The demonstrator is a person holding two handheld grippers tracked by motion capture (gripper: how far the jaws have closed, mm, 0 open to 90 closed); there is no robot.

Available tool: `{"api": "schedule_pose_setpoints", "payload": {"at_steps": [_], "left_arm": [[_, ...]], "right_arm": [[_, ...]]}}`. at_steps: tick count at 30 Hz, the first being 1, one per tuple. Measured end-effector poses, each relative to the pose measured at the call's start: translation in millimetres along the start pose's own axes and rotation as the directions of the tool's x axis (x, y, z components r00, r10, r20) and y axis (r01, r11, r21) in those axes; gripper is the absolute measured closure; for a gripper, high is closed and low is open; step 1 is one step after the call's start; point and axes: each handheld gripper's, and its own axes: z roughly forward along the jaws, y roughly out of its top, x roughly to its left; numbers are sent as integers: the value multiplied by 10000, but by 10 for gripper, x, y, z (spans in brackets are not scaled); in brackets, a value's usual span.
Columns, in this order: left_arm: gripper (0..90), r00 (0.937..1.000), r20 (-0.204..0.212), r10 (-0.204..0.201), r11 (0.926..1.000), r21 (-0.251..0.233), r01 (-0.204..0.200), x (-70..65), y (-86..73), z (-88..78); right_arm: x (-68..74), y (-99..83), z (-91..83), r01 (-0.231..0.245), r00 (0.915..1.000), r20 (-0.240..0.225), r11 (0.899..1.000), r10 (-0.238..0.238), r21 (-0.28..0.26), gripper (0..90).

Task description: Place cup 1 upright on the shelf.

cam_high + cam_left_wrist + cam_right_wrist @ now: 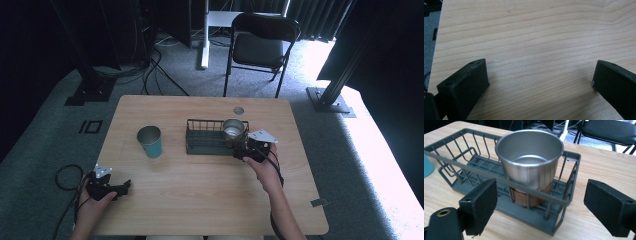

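Steel cup stands upright in the right end of the wire rack, mouth up, long axis vertical, base on the rack floor. Right gripper sits just short of the rack, jaws spread wide, nothing held. Probably a release; back straight off, clear of the wires. Left gripper rests low over the table, jaws wide, empty. Teal cup stands left of the rack.

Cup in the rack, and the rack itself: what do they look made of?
Cup: seemingly brushed steel, silvery with soft reflections; a brown, maybe copper-toned, band near its base. Rack: apparently wire coated matte grey-green; thin welded-looking bars, no shine.
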Motion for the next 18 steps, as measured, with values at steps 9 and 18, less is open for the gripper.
{"api": "schedule_pose_setpoints", "payload": {"at_steps": [9,18], "left_arm": [[10,10000,-1,0,10000,0,0,0,0,0],[10,10000,-3,2,10000,0,-2,0,0,0]], "right_arm": [[-84,-143,-82,-186,9998,101,9998,185,21,115],[-174,-271,-183,-200,9997,123,9998,199,85,115]]}}
